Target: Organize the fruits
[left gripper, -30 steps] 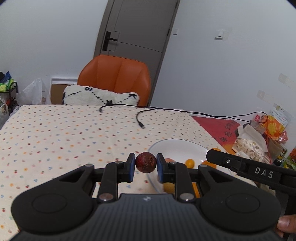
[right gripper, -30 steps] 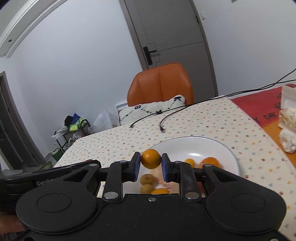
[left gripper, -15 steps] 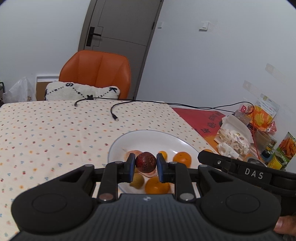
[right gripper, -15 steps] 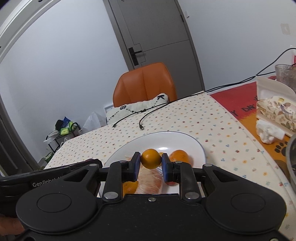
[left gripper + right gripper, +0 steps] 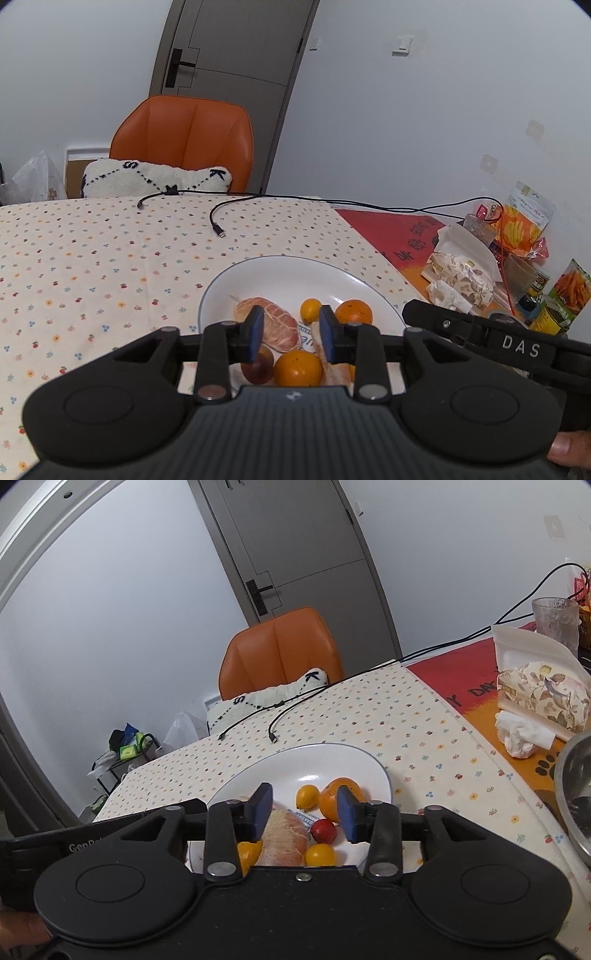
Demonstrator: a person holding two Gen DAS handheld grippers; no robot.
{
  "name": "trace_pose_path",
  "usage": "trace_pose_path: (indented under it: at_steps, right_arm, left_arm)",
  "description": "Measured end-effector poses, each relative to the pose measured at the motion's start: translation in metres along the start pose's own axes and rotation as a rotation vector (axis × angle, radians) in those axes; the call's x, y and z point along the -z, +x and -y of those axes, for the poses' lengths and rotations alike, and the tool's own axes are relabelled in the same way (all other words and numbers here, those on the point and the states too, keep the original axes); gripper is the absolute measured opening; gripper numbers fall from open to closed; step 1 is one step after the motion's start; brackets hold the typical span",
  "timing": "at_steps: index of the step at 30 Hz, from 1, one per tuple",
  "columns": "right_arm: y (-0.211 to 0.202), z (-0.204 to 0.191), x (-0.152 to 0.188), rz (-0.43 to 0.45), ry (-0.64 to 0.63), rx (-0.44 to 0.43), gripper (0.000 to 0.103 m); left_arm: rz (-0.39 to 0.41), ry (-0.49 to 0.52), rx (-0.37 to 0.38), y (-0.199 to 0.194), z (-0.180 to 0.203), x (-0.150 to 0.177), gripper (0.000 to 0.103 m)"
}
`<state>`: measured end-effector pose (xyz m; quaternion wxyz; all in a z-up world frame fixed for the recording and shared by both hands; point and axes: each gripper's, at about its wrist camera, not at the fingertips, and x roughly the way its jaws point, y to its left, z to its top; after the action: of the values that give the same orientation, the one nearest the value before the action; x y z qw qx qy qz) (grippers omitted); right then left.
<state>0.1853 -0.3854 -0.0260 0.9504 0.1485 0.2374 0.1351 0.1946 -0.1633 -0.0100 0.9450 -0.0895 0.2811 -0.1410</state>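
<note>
So both tongs held wide, empty: left gripper [image 5: 290, 334], right gripper [image 5: 306, 812] hung over white round plate [image 5: 280, 269]; fruits piled directly beneath.

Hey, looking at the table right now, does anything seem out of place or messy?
Mostly tidy: the fruit sits inside the white plate. Odd bits: two loose black cable ends trail across the dotted tablecloth behind the plate, and a crumpled tissue lies beside the floral tissue pack.
</note>
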Motion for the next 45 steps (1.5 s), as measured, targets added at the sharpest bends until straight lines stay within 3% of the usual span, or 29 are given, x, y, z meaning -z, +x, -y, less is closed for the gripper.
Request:
trace_pose_path:
  at_steps: [4, 7, 11, 14, 23, 30, 37, 45]
  right_arm:
    - [0.0, -0.003, 0.002, -0.009, -0.004, -0.009, 0.047]
    - [-0.001, -0.005, 0.004, -0.015, -0.011, -0.006, 0.058]
    - [-0.003, -0.008, 0.008, -0.027, -0.016, -0.014, 0.06]
    - [-0.006, -0.01, 0.011, -0.034, -0.019, -0.02, 0.065]
    - [-0.018, -0.025, 0.017, -0.043, -0.04, -0.037, 0.084]
    - [-0.033, -0.042, 0.021, -0.041, -0.07, -0.044, 0.102]
    - [-0.045, -0.054, 0.024, -0.055, -0.091, -0.047, 0.103]
    - [-0.062, -0.072, 0.028, -0.061, -0.106, -0.083, 0.103]
  left_arm:
    - [0.013, -0.007, -0.027, -0.006, -0.005, -0.001, 0.053]
    - [0.013, -0.011, -0.048, -0.011, -0.009, -0.001, 0.059]
    - [0.018, 0.001, -0.114, -0.018, -0.014, 0.001, 0.071]
    - [0.007, -0.008, -0.12, -0.024, -0.019, 0.002, 0.076]
    - [-0.052, 0.001, -0.196, -0.042, -0.026, 0.013, 0.083]
    - [-0.052, 0.002, -0.237, -0.067, -0.03, 0.019, 0.086]
    - [-0.057, 0.012, -0.243, -0.089, -0.03, 0.024, 0.097]
    - [-0.049, 0.001, -0.253, -0.117, -0.038, 0.031, 0.103]
